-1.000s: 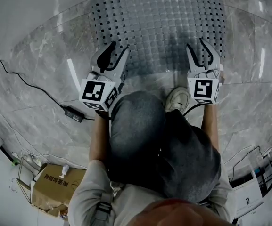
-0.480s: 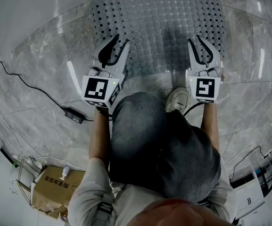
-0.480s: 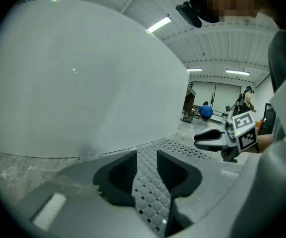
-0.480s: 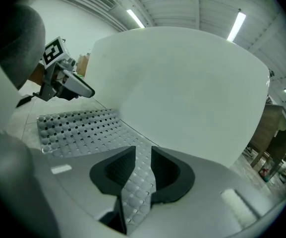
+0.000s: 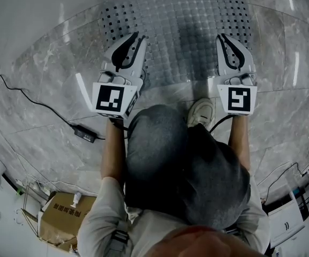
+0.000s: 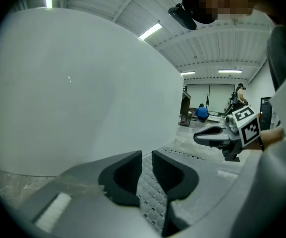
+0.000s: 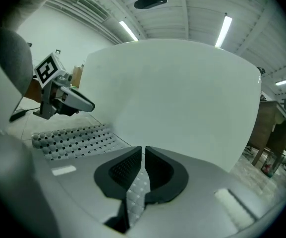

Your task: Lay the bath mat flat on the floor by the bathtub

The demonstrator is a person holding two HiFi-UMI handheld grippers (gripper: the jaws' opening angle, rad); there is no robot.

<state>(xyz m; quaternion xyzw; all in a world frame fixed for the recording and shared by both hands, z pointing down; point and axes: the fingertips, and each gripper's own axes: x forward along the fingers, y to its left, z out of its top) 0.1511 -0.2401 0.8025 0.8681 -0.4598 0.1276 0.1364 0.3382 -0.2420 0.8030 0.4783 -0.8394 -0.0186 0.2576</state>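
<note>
The grey bath mat (image 5: 181, 31), studded and with holes along its left side, lies flat on the marble floor against the white bathtub (image 5: 36, 9). My left gripper (image 5: 135, 39) hovers over the mat's near left part. Its jaws have just been closing and still stand a little apart, with only the mat (image 6: 150, 197) showing below through the gap. My right gripper (image 5: 226, 39) hovers over the near right part. Its jaws have just closed until the tips almost meet (image 7: 143, 150), with nothing between them. Each gripper view shows the other gripper off to the side, over the mat.
A black cable with a power adapter (image 5: 84, 134) runs across the floor at left. A cardboard box (image 5: 63, 216) stands at lower left, and white gear with cables (image 5: 288, 218) at lower right. The person crouches behind the mat, one shoe (image 5: 201, 111) near its front edge.
Both grippers have moved farther over the mat, towards the tub. Their jaws went from wide apart to narrow, the right pair almost together. The mat has stayed flat.
</note>
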